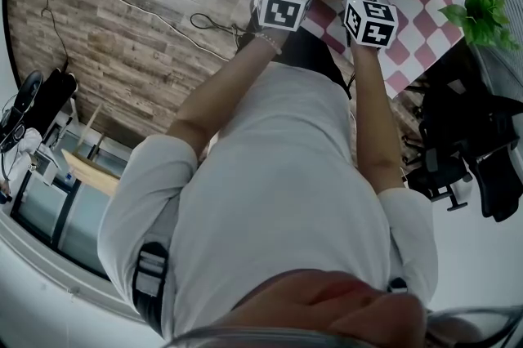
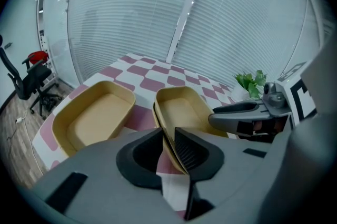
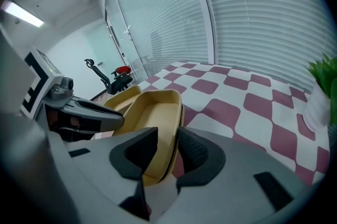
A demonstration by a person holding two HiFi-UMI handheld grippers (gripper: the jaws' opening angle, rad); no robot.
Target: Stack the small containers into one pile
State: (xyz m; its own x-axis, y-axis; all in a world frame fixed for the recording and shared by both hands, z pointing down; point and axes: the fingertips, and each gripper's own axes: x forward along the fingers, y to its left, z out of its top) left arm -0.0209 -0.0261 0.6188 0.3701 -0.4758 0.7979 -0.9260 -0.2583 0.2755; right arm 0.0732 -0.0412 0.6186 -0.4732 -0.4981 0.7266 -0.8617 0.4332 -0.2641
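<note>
Now, left claw (image 2: 168,138): gripping the held container (image 2: 184,110) by the wall facing the empty container (image 2: 93,116).
Right claw (image 3: 167,140): gripping the wall farthest from it.
Best approach, likely: carrying it level, centring it over the empty container.

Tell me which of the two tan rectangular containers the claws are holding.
The right-hand tan rectangular container, nearer the green plant: left claw and right claw each pinch its rim. The left-hand tan container sits untouched.

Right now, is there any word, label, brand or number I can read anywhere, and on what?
None can be read.
Left marker cube and right marker cube: only black-and-white square patterns, no letters.
Held tan container and second tan container: plain.
</note>
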